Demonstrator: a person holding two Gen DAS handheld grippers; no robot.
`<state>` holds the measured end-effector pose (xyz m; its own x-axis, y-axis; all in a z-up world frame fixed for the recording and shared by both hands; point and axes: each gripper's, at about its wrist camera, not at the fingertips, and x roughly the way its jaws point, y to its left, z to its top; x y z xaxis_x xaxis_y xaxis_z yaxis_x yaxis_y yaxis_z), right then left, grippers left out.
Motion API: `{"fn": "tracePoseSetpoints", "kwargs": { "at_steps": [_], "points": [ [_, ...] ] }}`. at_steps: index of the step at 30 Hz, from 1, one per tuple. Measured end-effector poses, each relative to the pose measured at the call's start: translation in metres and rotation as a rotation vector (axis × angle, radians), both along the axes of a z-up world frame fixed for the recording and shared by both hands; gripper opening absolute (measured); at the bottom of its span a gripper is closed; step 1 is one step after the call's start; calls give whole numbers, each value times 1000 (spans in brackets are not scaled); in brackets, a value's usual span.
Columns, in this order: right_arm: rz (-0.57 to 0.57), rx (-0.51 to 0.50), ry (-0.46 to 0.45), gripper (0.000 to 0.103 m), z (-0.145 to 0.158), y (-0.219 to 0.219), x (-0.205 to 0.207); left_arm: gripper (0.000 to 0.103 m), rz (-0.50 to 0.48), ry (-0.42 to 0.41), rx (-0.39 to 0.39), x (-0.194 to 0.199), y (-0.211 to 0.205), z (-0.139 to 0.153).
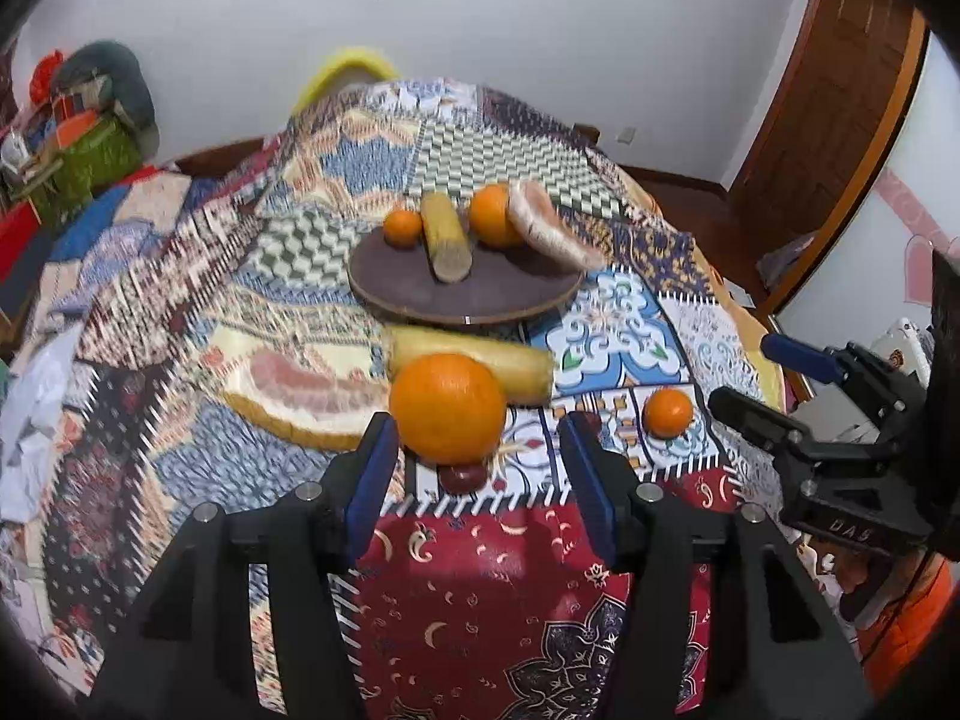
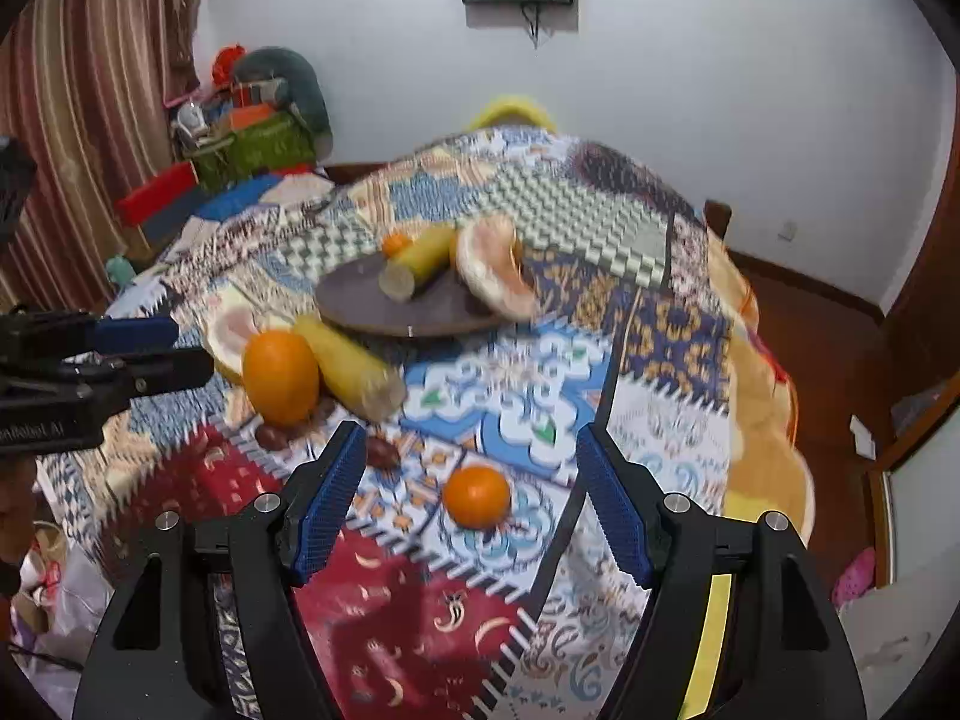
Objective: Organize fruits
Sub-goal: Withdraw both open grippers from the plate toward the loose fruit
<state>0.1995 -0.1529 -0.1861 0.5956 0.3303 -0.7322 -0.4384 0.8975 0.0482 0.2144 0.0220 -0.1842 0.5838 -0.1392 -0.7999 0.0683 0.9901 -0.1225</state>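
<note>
Approach step of a two-handed pick: the left tool [image 1: 477, 429], jaws parted and empty, lines up on the large orange [image 1: 447, 407] lying on the quilt-covered table [image 1: 618, 324] in front of the round wooden board [image 1: 462, 294], while the right tool [image 2: 471, 459], likewise released and empty, frames the small orange [image 2: 477, 496] lying apart nearer the table edge. The board already carries two oranges, a corn cob [image 1: 444, 237] and a pomelo wedge [image 1: 549, 225]. Judged next: each tool advances until its pads flank its fruit, then clenches.

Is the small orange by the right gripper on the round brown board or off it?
Off. The small orange sits on the patchwork cloth, well short of the round brown board.
</note>
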Motion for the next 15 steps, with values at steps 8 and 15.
{"fn": "tracePoseSetpoints", "kwargs": {
  "at_steps": [8, 15],
  "points": [
    [-7, 6, 97, 69, -35, -6, 7, 56, 18, 70, -34, 13, 2, -28],
    [-15, 23, 145, 53, -50, -8, 13, 65, 9, 78, 21, 29, -4, -40]
  ]
}}
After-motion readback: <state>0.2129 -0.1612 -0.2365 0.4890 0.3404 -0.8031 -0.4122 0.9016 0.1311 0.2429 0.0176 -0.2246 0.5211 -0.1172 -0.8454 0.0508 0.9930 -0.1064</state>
